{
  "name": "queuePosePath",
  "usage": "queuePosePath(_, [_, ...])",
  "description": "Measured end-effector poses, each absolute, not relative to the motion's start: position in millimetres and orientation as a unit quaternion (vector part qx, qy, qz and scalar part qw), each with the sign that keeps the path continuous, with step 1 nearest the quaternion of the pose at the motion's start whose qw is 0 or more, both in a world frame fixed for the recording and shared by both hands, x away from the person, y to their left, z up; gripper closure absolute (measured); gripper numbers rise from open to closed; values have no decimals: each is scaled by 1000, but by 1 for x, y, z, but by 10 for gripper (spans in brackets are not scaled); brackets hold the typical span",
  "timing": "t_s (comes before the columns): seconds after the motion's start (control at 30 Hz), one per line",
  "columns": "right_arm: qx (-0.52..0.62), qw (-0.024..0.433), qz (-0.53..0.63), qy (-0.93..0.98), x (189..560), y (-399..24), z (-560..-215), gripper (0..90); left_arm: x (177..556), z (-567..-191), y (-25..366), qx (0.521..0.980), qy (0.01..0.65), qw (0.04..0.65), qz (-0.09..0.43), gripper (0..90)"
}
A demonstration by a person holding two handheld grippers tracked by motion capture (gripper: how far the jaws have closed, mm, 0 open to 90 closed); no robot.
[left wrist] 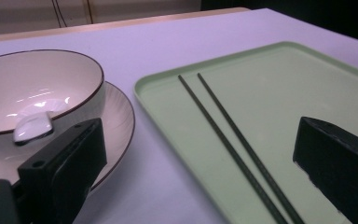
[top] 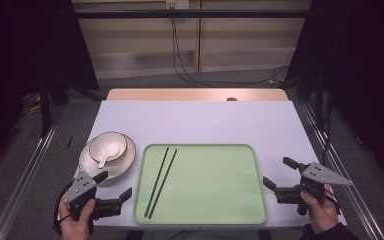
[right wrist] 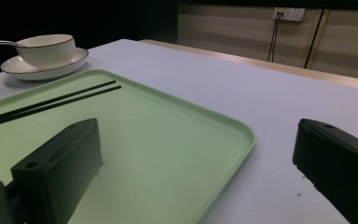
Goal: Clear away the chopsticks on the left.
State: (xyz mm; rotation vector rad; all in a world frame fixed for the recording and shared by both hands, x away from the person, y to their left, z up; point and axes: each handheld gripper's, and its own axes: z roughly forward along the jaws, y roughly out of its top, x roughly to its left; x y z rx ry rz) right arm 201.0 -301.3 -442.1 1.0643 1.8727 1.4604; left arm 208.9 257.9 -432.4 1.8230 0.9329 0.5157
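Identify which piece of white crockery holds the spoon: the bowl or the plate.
The bowl: the spoon rests inside it, while the plate underneath carries only the bowl.

Black chopsticks (top: 161, 181) flat on green tray (top: 220, 200)

In the left gripper view, the bowl (left wrist: 37, 88) and the plate (left wrist: 116, 121) under it run off the left edge, and the chopsticks (left wrist: 233, 140) run off the bottom. In the right gripper view, the green tray (right wrist: 177, 140) is cut off at left and bottom.
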Motion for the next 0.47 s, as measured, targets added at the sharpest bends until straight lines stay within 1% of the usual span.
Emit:
queuePosePath(0.13, [393,267,540,695,201,-301,-442,8,204,-438,267,735,401,505,209,22])
queuePosePath(0.23, [390,269,539,696,201,-301,-442,8,203,-437,276,711,417,520,225,24])
queuePosePath(0.27, [388,268,540,697,200,-301,-442,8,202,-436,277,709,416,522,229,23])
queuePosePath(0.33, [392,272,542,692,200,-302,-442,8,202,-437,280,697,425,533,222,16])
queuePosePath(0.47, [398,275,543,687,201,-303,-443,8,202,-436,280,703,422,525,229,16])
